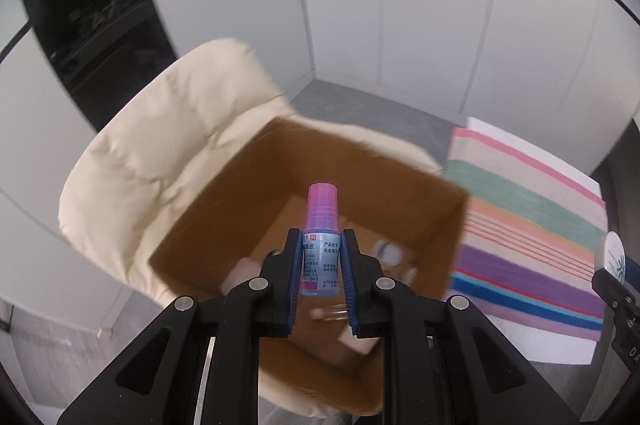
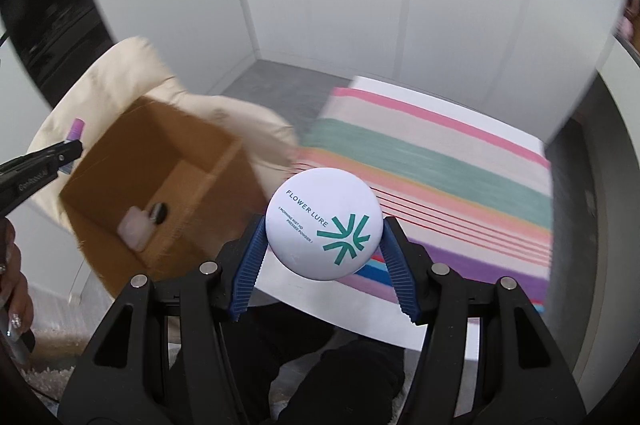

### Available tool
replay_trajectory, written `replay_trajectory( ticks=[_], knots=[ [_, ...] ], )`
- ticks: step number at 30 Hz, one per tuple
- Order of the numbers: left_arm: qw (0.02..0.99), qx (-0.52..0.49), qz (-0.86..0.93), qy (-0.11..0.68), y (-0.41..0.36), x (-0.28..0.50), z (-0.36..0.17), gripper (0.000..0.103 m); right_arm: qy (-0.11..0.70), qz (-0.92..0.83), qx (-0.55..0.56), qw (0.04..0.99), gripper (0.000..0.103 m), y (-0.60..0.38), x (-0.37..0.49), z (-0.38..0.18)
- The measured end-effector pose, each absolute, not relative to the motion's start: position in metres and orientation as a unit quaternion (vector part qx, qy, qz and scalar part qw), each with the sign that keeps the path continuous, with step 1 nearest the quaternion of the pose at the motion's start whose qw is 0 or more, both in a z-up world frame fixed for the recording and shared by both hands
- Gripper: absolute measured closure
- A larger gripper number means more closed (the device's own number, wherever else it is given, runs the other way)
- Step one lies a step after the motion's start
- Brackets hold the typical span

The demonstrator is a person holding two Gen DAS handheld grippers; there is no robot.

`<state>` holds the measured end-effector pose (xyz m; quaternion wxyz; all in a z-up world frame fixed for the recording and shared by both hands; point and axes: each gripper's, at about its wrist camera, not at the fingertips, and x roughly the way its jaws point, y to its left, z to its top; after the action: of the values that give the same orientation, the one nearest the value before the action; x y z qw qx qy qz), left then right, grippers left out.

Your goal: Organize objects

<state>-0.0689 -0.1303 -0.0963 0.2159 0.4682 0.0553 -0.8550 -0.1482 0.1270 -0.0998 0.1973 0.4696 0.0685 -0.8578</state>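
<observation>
My left gripper [image 1: 320, 257] is shut on a small bottle [image 1: 320, 253] with a pink cap and a blue label, held upright above the open cardboard box [image 1: 224, 209]. My right gripper [image 2: 322, 237] is shut on a round white powder compact [image 2: 322, 223] with green lettering, held above the near edge of the striped cloth, to the right of the box [image 2: 188, 145]. In the right wrist view the left gripper [image 2: 60, 155] with the bottle [image 2: 75, 129] shows at the box's left rim. Small items lie on the box floor [image 2: 148, 221].
The box sits on a cream padded chair [image 1: 160, 129]. A table with a striped cloth [image 2: 440, 177] stands to the right of it. White wall panels and a grey floor lie behind. The compact also shows at the right edge of the left wrist view [image 1: 614, 257].
</observation>
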Motion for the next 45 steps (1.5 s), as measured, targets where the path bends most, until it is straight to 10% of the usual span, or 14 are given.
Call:
replay_trajectory(
  ticks=[10, 12, 14, 45],
  knots=[
    [0.240, 0.479, -0.841, 0.068, -0.188, -0.055, -0.110, 0.082, 0.103, -0.825, 0.476, 0.287, 0.043, 0.011, -0.140, -0.117],
    [0.234, 0.477, -0.845, 0.068, -0.193, -0.056, -0.109, 0.052, 0.096, -0.817, 0.480, 0.303, 0.042, -0.001, -0.140, -0.119],
    [0.240, 0.472, -0.846, 0.055, -0.191, -0.057, -0.104, 0.000, 0.089, -0.813, 0.486, 0.309, 0.009, -0.009, -0.141, -0.120],
    [0.053, 0.522, -0.851, 0.020, -0.106, -0.030, 0.016, 0.000, -0.053, -0.846, 0.522, 0.095, 0.001, 0.112, -0.084, -0.001]
  ],
)
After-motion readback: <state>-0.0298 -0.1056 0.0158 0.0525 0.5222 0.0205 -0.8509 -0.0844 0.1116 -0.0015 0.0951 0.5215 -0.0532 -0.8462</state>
